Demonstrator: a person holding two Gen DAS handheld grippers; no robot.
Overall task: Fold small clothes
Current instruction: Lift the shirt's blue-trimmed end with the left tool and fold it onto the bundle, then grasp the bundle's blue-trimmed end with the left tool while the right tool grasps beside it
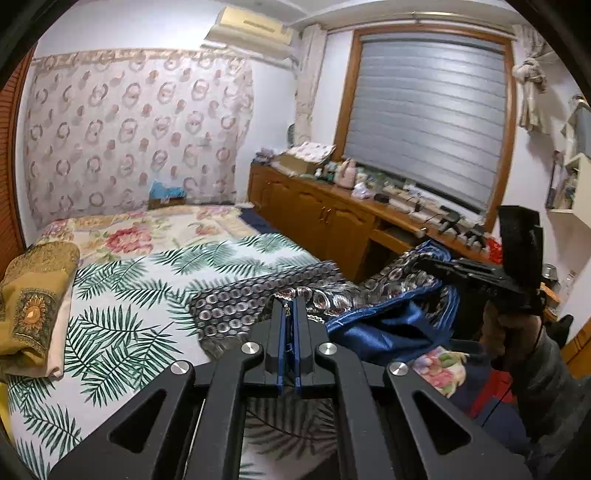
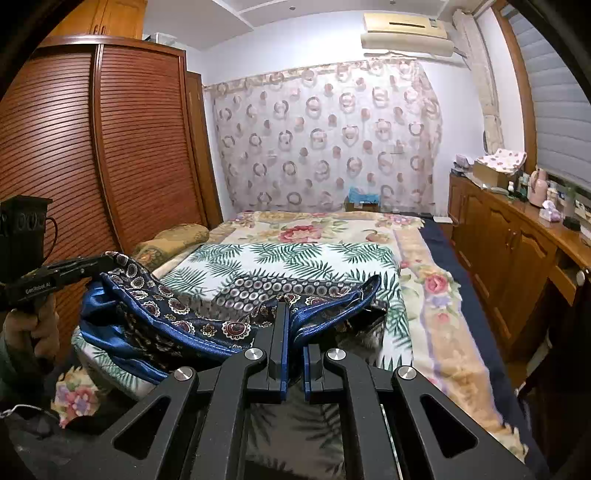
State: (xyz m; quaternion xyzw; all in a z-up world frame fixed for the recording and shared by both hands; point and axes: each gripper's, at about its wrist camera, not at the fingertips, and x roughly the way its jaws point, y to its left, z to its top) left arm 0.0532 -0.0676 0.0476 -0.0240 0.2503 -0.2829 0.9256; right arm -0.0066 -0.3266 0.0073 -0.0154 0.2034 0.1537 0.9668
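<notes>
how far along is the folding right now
Done: a folded yellow cloth lies at the bed's edge. In hand: left gripper and right gripper are both shut on the blue patterned scarf, lifted off the leaf-print sheet. Left: folding it and laying it down.

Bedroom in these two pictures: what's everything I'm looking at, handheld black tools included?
Silky garment: one, dark blue with medallion print, held up over the bed between both tools.
Bed cover: one, white with green palm leaves, on the bed.
Floral blanket: one, cream with pink flowers, far end of the bed.
Folded cloth: one, mustard patterned, left edge of the bed.
Curtain: one, pale with ring pattern, far wall.
Wardrobe: one, brown slatted, beside the bed.
Cabinet: one, brown wood, under the window, cluttered top.
Blind: one, grey, window.
Air conditioner: one, cream, high on the wall.
Left gripper: black, shut on the garment.
Right gripper: black, shut on the garment.
Hand: grips the right tool's handle.
</notes>
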